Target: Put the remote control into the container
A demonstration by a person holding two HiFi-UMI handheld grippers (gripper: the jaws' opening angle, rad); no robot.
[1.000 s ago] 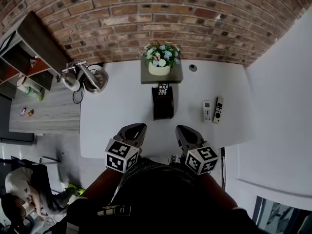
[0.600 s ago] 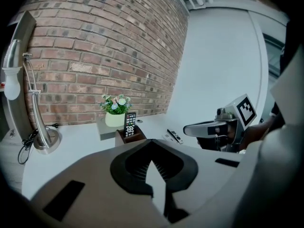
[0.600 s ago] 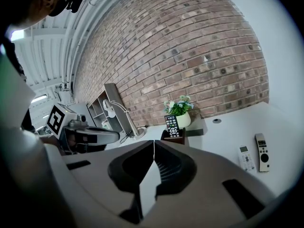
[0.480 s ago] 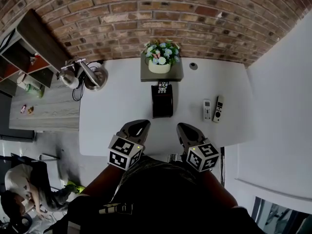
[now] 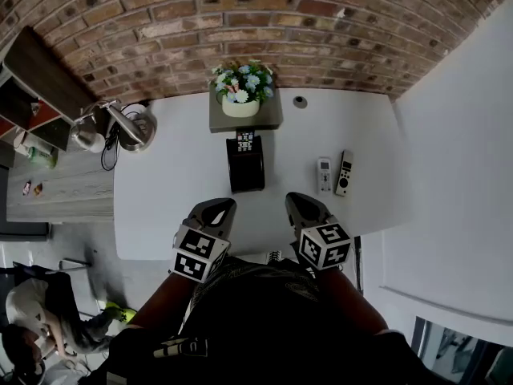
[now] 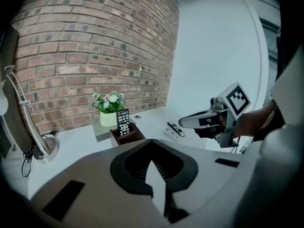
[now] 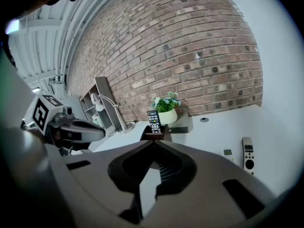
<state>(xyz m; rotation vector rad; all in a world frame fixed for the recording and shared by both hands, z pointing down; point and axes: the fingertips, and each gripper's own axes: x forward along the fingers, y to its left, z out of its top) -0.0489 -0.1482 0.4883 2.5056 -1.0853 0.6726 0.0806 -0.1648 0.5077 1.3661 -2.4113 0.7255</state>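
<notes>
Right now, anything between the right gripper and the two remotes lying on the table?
Nothing visible: only bare table between right gripper and the white remote and dark remote. The container stands left of that path.

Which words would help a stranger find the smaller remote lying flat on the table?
Start at the white table before the brick wall, and look right of the dark box that stands in the middle. Two remotes lie side by side there; it is the short white remote nearer the box, beside the longer remote.
</notes>
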